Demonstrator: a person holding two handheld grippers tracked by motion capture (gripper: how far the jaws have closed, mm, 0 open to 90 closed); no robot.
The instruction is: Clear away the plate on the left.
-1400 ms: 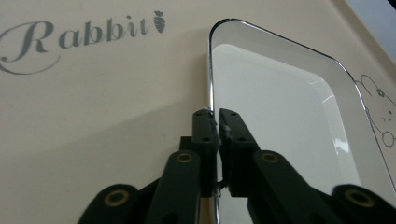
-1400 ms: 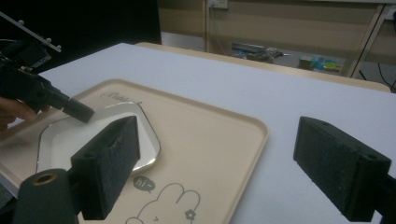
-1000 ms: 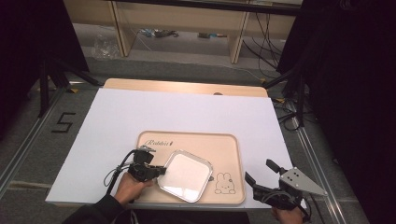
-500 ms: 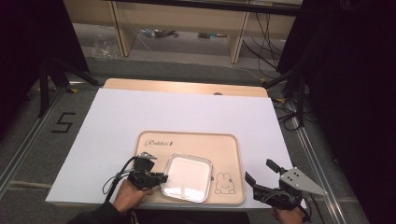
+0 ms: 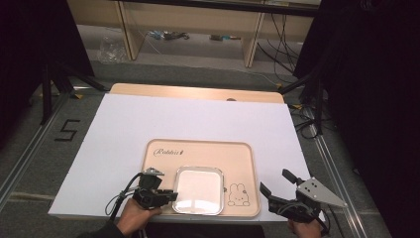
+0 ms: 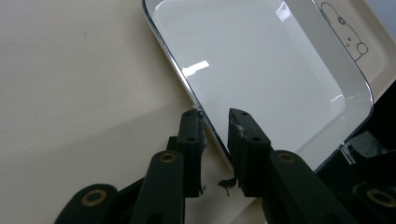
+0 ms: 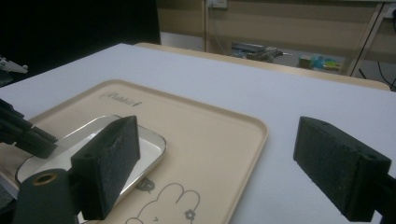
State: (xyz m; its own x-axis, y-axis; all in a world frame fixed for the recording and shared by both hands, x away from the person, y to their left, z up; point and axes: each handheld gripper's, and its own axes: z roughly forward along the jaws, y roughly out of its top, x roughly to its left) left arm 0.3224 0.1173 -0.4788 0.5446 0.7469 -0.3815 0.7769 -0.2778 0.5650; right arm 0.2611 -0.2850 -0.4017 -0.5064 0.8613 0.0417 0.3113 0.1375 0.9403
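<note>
the left gripper (image 5: 157, 194) was black throughout, with a small grey plate on top and a dark cable looping off its left side toward the near table edge. its two jaws were flat black bars with brass-coloured rivets at the pivots and small screw holes near the tips. the right gripper (image 5: 279, 197) was black too, topped by a grey three-cornered plate dotted with holes. its jaws ended in thick rectangular pads (image 7: 111, 164) of rough black foam, with one brass-ringed pivot.
</note>
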